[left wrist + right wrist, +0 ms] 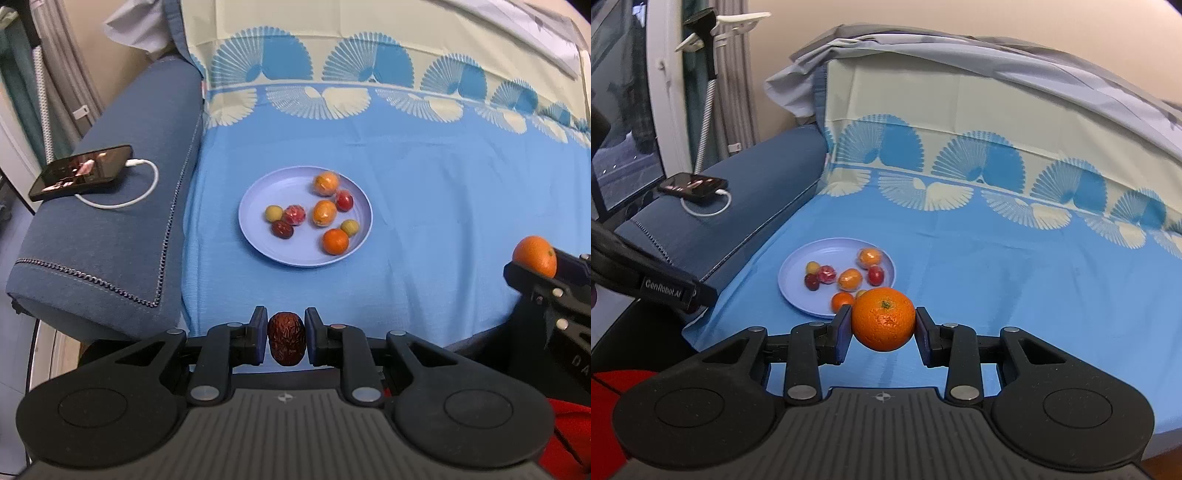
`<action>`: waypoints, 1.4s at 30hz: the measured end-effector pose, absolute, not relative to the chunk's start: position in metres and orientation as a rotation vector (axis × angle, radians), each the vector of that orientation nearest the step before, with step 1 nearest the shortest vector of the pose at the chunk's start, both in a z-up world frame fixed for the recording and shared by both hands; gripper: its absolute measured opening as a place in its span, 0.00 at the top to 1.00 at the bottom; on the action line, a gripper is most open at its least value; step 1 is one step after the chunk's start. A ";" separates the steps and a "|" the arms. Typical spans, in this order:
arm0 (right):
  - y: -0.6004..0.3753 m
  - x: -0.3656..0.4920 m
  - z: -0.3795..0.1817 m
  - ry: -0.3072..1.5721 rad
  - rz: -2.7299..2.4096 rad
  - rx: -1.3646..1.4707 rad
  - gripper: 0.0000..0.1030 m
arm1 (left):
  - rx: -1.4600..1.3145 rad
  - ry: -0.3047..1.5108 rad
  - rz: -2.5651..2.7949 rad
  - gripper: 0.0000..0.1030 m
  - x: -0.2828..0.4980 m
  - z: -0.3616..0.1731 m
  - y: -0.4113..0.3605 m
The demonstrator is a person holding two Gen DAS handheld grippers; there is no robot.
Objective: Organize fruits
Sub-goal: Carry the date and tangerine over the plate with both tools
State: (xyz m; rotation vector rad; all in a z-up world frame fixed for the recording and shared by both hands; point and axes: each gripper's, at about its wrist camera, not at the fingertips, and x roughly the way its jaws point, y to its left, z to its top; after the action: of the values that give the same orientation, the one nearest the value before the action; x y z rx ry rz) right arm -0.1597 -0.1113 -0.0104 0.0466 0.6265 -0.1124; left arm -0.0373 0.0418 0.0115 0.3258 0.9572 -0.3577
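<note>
The left gripper point(286, 341) squeezes a wrinkly red date point(286, 343), and the right gripper point(883, 328) squeezes an orange point(883, 319). Both are near the purple plate point(258, 236), which holds more fruit.

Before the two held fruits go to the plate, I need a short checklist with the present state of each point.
1. Left gripper shut on the red date: ok.
2. Right gripper shut on the orange: ok.
3. Purple plate upright on the blue sheet: ok.
4. Free room on the plate, near its left rim: ok.
5. Phone and cable well apart from the plate: ok.
6. Grip firmness: cannot tell.
</note>
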 end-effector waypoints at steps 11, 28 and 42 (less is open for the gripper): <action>-0.099 -0.160 -0.008 0.631 -0.098 -0.003 0.64 | 0.302 0.945 -0.364 0.78 -0.038 0.015 0.049; -0.095 -0.143 -0.019 0.702 -0.067 -0.023 0.64 | 0.283 1.001 -0.374 0.78 -0.024 0.001 0.052; -0.091 -0.111 -0.041 0.792 -0.036 -0.058 0.64 | 0.263 1.098 -0.367 0.78 0.012 -0.030 0.048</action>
State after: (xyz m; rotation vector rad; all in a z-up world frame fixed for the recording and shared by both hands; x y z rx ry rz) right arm -0.1111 -0.0906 -0.0414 -0.0576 0.7919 -0.0359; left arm 0.0118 0.0478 -0.0300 0.2632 1.0981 -0.3674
